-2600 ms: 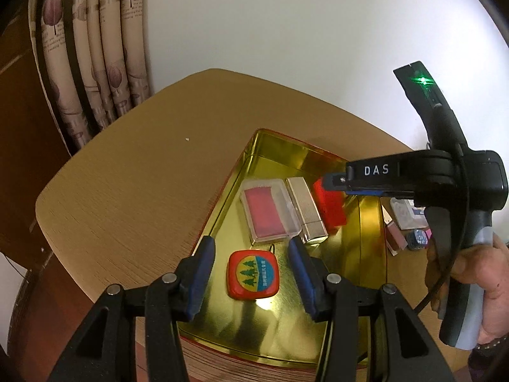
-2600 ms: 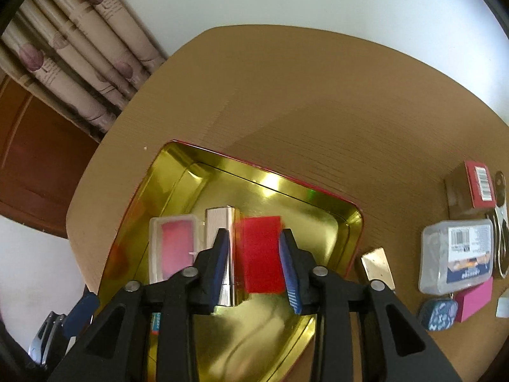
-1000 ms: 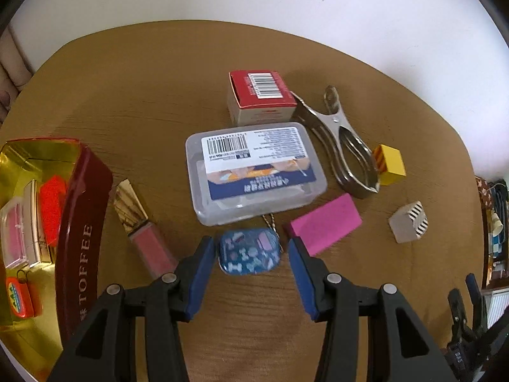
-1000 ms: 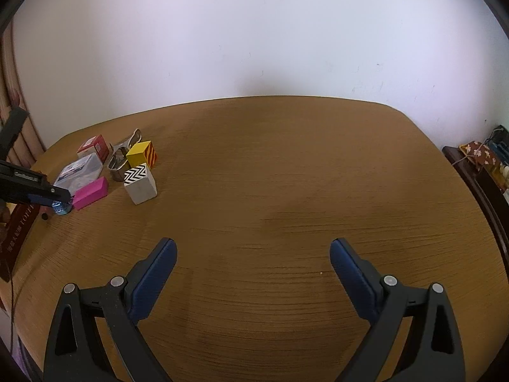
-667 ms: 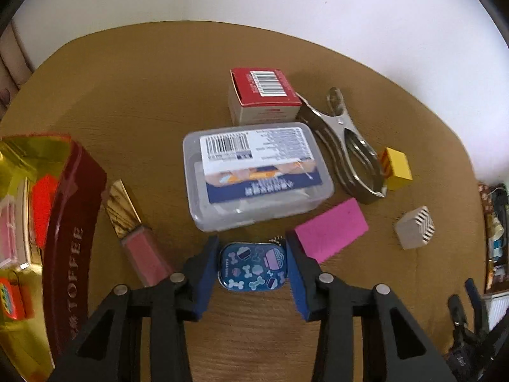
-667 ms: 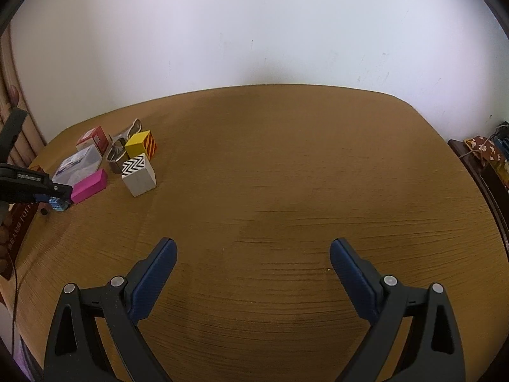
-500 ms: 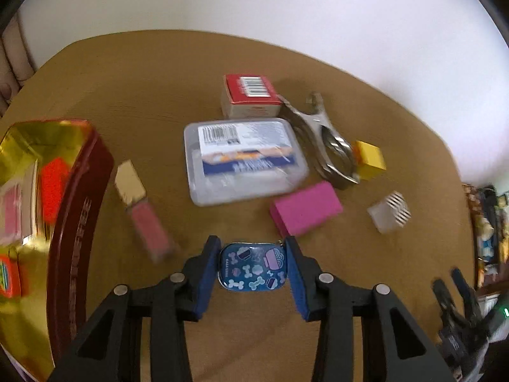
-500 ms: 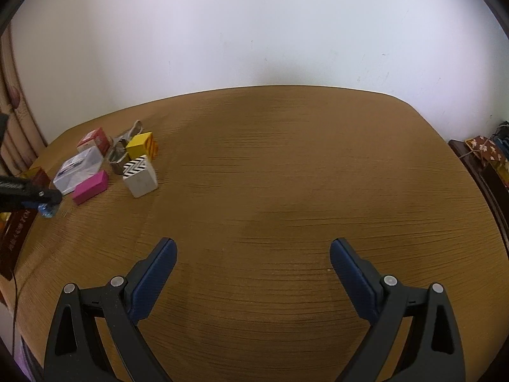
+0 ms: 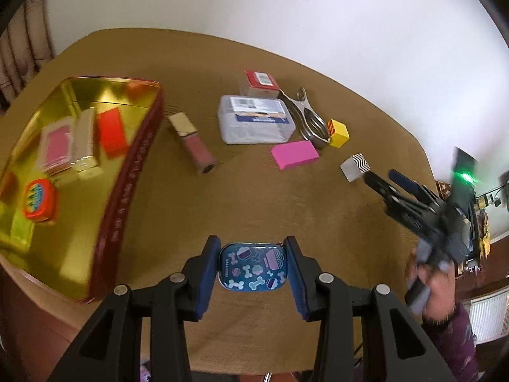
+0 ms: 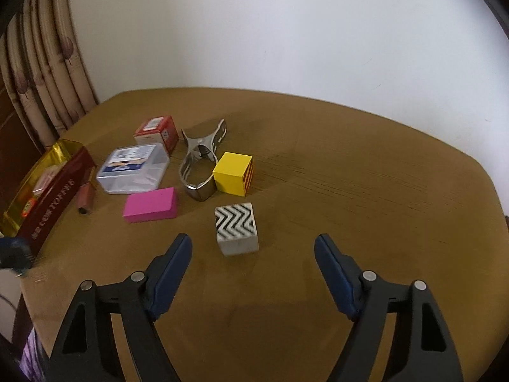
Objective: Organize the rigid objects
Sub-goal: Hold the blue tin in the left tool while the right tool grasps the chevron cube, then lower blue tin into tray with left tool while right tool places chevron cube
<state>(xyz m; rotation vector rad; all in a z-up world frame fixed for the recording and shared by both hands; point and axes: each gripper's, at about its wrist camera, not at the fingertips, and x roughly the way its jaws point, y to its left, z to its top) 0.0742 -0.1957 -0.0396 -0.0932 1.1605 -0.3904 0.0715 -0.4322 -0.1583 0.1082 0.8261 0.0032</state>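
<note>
Left gripper (image 9: 253, 266) is clamped on the blue tag (image 9: 253, 267), held clear above the table (image 9: 286, 207) to the right of the gold tin (image 9: 79, 191), presumably bound for it. Right gripper (image 10: 253, 270) stands wide apart, empty, lined up on the zigzag cube (image 10: 236, 228), the loose piece farthest right of the tin. Motion blur leaves the tin's contents uncertain.

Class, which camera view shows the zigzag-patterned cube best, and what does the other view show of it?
The right wrist view: the zigzag-patterned cube sits close ahead of the open right gripper, its black-and-white top clear. The left wrist view shows it small and far off, near the right gripper's fingertips, while the left gripper holds a blue tin.
</note>
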